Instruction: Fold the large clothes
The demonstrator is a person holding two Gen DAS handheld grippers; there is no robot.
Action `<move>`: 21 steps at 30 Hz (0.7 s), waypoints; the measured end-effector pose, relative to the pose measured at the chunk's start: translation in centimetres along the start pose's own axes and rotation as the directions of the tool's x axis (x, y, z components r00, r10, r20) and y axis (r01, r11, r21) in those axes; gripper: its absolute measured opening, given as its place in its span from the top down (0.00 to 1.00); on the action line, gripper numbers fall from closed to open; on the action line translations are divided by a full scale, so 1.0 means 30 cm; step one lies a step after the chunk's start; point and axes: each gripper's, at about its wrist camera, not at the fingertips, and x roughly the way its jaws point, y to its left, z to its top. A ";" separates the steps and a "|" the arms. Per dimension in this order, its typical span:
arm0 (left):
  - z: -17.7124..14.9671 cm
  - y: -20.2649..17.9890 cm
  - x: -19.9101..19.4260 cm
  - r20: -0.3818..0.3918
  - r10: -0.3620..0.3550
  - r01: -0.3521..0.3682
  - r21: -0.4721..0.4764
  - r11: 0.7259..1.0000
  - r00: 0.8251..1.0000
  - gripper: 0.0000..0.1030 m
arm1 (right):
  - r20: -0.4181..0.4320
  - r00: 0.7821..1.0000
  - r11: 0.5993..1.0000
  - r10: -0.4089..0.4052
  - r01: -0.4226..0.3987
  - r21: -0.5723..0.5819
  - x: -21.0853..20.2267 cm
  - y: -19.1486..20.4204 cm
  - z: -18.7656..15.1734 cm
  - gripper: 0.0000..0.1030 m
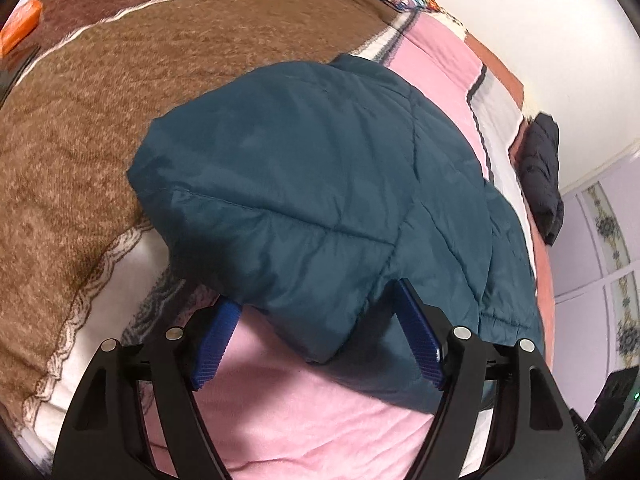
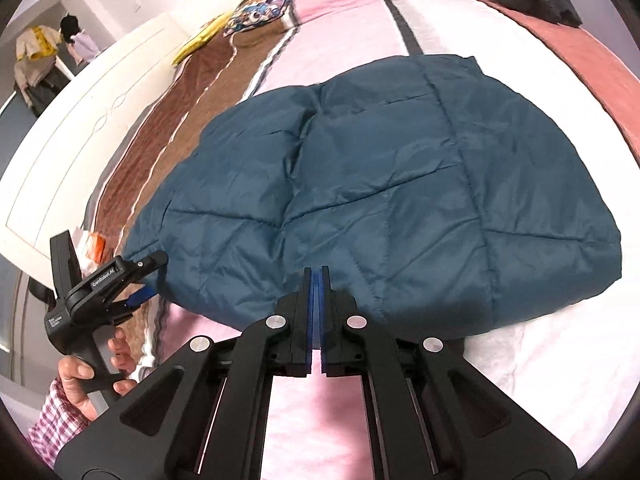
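Note:
A dark teal quilted jacket (image 1: 320,184) lies folded in a puffy mound on the bed; it also fills the middle of the right wrist view (image 2: 380,184). My left gripper (image 1: 316,320) is open, its blue pads either side of the jacket's near corner, which hangs between them. In the right wrist view the left gripper (image 2: 154,276) is at the jacket's left edge. My right gripper (image 2: 319,276) is shut with its blue pads together, its tips at the jacket's near edge; whether cloth is pinched cannot be told.
The bed has a pink and white striped cover (image 2: 520,360) and a brown blanket (image 1: 100,120) at the left. A black garment (image 1: 542,172) lies at the bed's far edge. A patterned cushion (image 2: 264,4) and a white headboard (image 2: 80,128) are beyond.

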 end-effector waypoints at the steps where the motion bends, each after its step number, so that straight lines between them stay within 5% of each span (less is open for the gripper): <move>1: 0.002 0.008 0.001 -0.001 -0.007 0.007 -0.012 1.000 1.000 0.27 | 0.005 1.000 1.000 -0.009 0.009 0.004 -0.013 -0.013 -0.001 0.96; 16: 0.019 0.044 0.026 0.008 -0.041 0.041 -0.113 0.993 0.999 0.26 | -0.035 0.995 0.994 -0.099 0.100 0.048 0.004 -0.099 -0.012 0.95; 21: 0.025 0.040 0.034 0.004 -0.036 0.036 -0.111 0.993 0.999 0.26 | 0.022 0.992 0.987 -0.128 0.125 0.101 -0.077 -0.160 -0.010 0.85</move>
